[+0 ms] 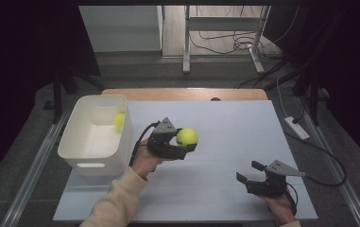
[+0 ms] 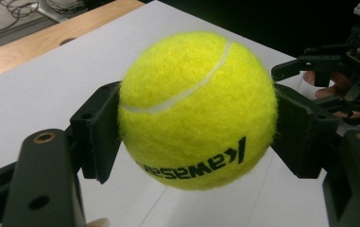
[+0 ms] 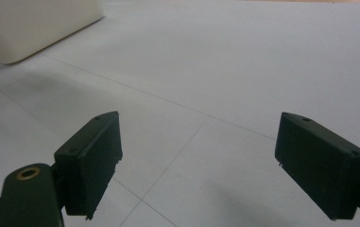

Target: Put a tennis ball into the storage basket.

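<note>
A yellow tennis ball (image 1: pixel 187 136) (image 2: pixel 196 109) with black lettering is clamped between the two black jaws of my left gripper (image 1: pixel 188 143) (image 2: pixel 196 127), held above the middle of the white table top (image 1: pixel 225 127). A second yellow ball (image 1: pixel 119 121) lies inside the white bin (image 1: pixel 85 156) at the left. My right gripper (image 1: pixel 250 172) (image 3: pixel 199 165) rests near the table's front right, jaws wide open with nothing between them. It also appears at the far right of the left gripper view as the right gripper (image 2: pixel 329 80).
The white bin's corner (image 3: pixel 21 28) lies at the upper left of the right gripper view. A wooden strip (image 1: pixel 182 93) runs along the table's far edge. Beyond it stand a desk frame (image 1: pixel 225 33) and cables on the floor.
</note>
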